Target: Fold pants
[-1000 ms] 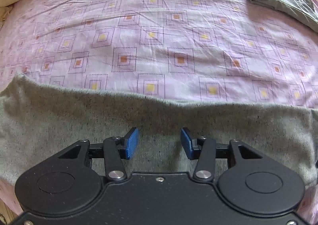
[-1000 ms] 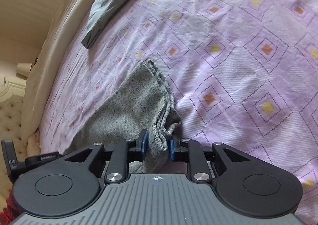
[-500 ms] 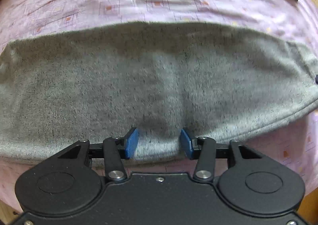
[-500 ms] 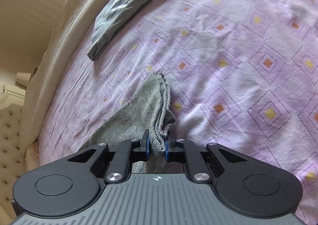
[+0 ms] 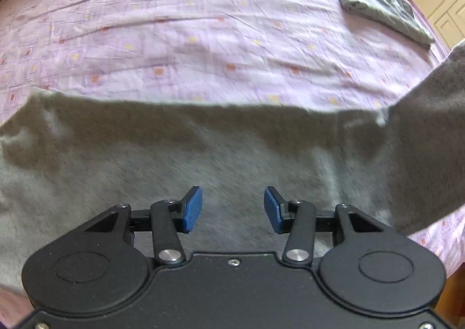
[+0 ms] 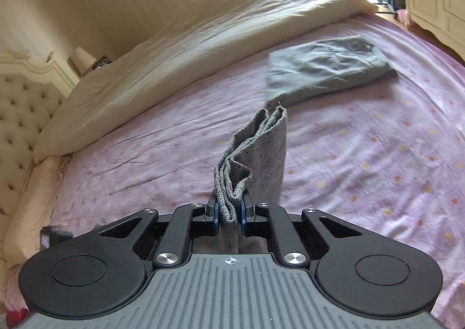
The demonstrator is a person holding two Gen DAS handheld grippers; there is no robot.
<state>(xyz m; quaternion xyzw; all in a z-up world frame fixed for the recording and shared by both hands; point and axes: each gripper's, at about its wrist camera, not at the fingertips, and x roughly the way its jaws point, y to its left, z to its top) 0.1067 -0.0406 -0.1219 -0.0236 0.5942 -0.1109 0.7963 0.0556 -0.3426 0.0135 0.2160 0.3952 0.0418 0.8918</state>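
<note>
The grey knit pants (image 5: 203,154) lie spread across the near part of the pink bed. My left gripper (image 5: 232,209) is open and hovers just above the pants, holding nothing. At the right of the left wrist view one end of the pants rises off the bed. My right gripper (image 6: 229,209) is shut on that bunched end of the pants (image 6: 255,154), several layers standing up between its blue pads and held above the bed.
The pink patterned bedsheet (image 5: 203,38) stretches ahead. Folded grey-green trousers (image 6: 325,67) lie at the far side; they also show in the left wrist view (image 5: 377,9). A cream duvet (image 6: 189,47) runs along the bed's far edge, with a tufted headboard (image 6: 20,114) at left.
My right gripper has lifted the held end of the pants well up and tilted toward the room. The left gripper stays open and has shifted over the pants, which now show more bed beyond.
</note>
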